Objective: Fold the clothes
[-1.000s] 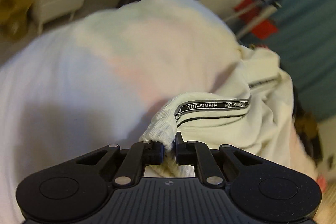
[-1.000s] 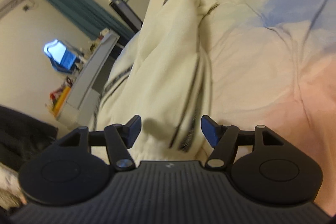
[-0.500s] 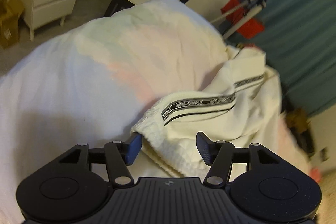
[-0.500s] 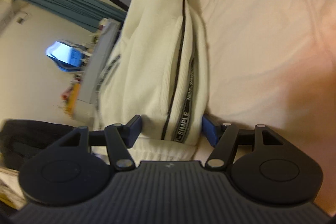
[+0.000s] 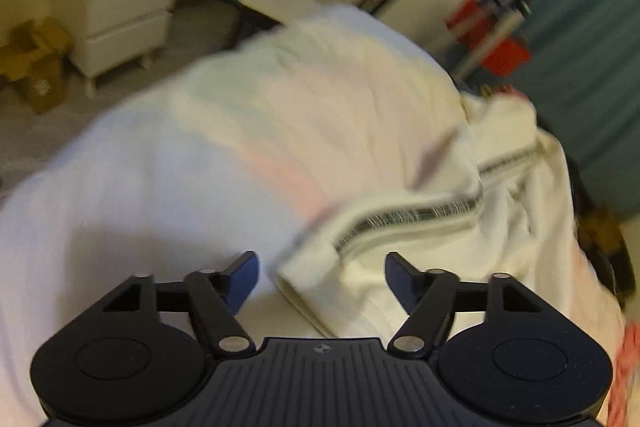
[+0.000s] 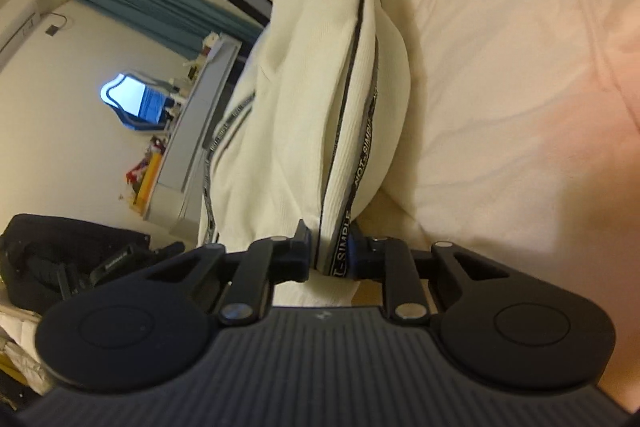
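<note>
We pinch the striped edge of the cream garment point(image 6: 320, 115) in our right claw point(image 6: 329, 253) to lift it for folding, while our left claw point(image 5: 322, 281) hangs spread wide above the bed point(image 5: 140, 187), gripping nothing

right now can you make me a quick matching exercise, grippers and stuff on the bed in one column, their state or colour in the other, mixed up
Column 1
1. left gripper
2. right gripper
3. cream garment
4. duvet

Column 2
a. shut on the striped cuff
b. pale pink and bluish white, underneath everything
c. open, holding nothing, with the cuff lying between its fingers
d. ribbed cream knit with a black lettered stripe

Pairs: 1-c, 2-a, 3-d, 4-b
</note>
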Demonstrator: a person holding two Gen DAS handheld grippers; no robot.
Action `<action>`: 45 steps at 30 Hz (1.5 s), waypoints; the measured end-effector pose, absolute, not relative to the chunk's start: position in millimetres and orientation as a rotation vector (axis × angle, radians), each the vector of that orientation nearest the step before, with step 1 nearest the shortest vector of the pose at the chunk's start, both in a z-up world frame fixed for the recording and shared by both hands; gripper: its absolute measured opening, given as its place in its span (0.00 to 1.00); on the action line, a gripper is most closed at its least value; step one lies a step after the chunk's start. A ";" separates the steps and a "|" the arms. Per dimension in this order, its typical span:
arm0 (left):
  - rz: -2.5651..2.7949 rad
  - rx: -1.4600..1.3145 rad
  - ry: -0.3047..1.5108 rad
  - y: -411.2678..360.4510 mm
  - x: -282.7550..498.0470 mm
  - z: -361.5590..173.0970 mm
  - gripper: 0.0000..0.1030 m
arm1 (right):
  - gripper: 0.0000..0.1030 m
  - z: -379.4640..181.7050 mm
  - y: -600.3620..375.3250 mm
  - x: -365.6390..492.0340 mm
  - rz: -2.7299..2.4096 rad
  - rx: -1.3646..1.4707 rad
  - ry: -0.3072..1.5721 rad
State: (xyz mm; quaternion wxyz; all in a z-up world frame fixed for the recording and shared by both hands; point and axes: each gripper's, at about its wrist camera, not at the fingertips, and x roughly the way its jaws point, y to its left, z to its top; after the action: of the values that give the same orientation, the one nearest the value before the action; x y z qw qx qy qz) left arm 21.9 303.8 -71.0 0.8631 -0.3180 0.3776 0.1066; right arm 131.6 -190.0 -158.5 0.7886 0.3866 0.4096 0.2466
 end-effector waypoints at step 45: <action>0.450 -0.347 0.749 478.0 284.0 -49.6 0.28 | 0.22 -146.1 165.2 231.2 0.842 0.723 1.237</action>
State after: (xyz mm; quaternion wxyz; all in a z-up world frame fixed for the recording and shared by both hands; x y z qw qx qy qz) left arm 284.0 478.0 -49.6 0.8915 -0.1670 0.3608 0.2169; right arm 231.2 165.2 -146.1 0.6741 0.3215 0.5498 0.3741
